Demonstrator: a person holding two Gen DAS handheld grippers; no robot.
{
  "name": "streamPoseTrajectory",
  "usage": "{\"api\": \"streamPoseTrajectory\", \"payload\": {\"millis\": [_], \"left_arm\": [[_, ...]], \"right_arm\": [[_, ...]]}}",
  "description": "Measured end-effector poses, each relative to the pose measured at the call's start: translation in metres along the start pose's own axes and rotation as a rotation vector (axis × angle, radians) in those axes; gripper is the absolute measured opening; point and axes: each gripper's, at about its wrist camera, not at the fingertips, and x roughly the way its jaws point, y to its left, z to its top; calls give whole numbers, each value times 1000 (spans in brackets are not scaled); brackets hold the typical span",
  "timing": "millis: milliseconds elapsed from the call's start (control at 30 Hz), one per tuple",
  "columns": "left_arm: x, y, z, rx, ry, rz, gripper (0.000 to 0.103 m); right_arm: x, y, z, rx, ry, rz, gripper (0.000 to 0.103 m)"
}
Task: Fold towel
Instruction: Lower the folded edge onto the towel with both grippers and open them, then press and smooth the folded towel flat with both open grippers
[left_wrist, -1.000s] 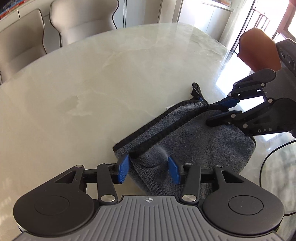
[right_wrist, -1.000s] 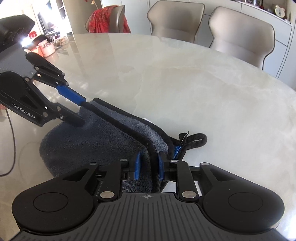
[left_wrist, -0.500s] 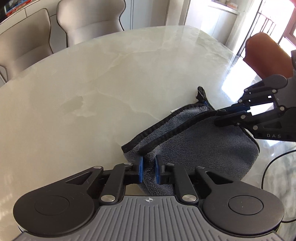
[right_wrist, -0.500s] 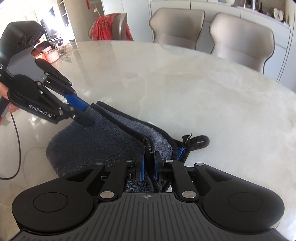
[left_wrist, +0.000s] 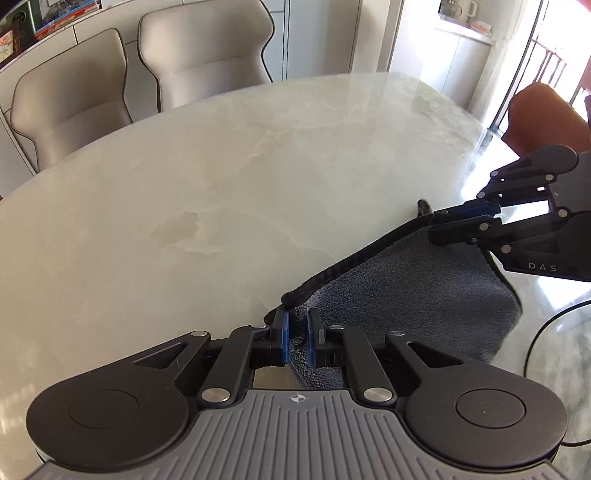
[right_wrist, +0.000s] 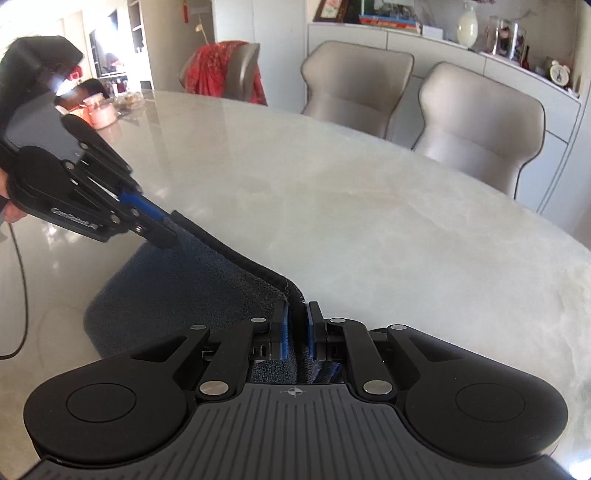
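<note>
Left wrist view: left tool is pinched narrow on one corner of the towel, whose black hem runs taut to the right tool, clamped on the far corner. Towel hangs between them, its lower part resting on the bench. Keep the hem tight and both tools level while carrying it over.

Right wrist view: right tool grips hem and pile together; left tool holds the other end. Lay the lifted edge squarely onto the opposite edge before letting go.
</note>
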Motion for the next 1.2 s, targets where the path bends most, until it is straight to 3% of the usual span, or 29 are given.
{"api": "streamPoseTrajectory", "payload": {"millis": [233, 333, 500, 567, 667, 833, 933, 1033, 1167, 1200], "left_arm": [[18, -4, -2, 16, 28, 39, 20], [11, 1, -6, -20, 13, 71, 38], [-18, -1, -14, -26, -54, 131, 40], [-37, -14, -23, -17, -105, 78, 46], [-49, -37, -36, -6, -141, -4, 46], [-38, -69, -55, 9, -112, -52, 46], [-32, -75, -62, 18, -80, -70, 46], [-28, -76, -71, 18, -45, -71, 46], [-26, -70, -79, 19, -31, -75, 45], [-26, -69, -80, 29, -32, -72, 45]], "right_arm": [[27, -2, -6, 13, 23, -27, 15], [27, 0, -10, 16, 12, -54, 26], [-5, 0, -12, 43, -78, -127, 30], [-23, 5, -18, 80, -103, -109, 31], [-37, 22, -32, 83, -103, -59, 31], [-34, 46, -38, -16, -91, -173, 31], [-37, 50, -38, 41, -82, -47, 31], [-33, 57, -44, 47, -34, 25, 31], [-16, 51, -59, 82, 58, -1, 31], [-16, 46, -63, 102, 35, 18, 31]]}}
